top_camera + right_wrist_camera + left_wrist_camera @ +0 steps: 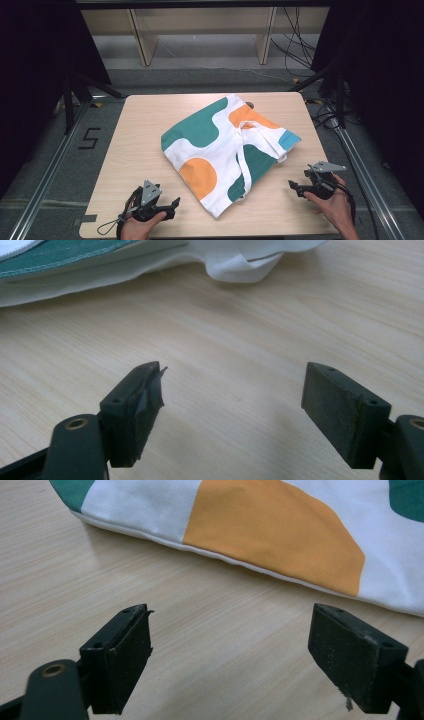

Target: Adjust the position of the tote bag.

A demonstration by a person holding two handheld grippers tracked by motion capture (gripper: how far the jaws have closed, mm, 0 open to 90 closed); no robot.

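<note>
A white cloth bag (227, 150) with green, orange and blue patches lies flat in the middle of the wooden table (140, 130), its white straps draped across it. My left gripper (172, 205) rests near the table's front left, open, a short way from the bag's near edge (260, 540). My right gripper (295, 187) sits at the front right, open too, with nothing between its jaws. In the right gripper view the bag's folded white and green edge (125, 265) lies ahead on the wood.
Bare wood surrounds the bag on all sides. Beyond the table's far edge stand wooden frame legs (142, 37) and loose cables (295, 40) on the floor. Metal rails (50, 170) run along both sides of the table.
</note>
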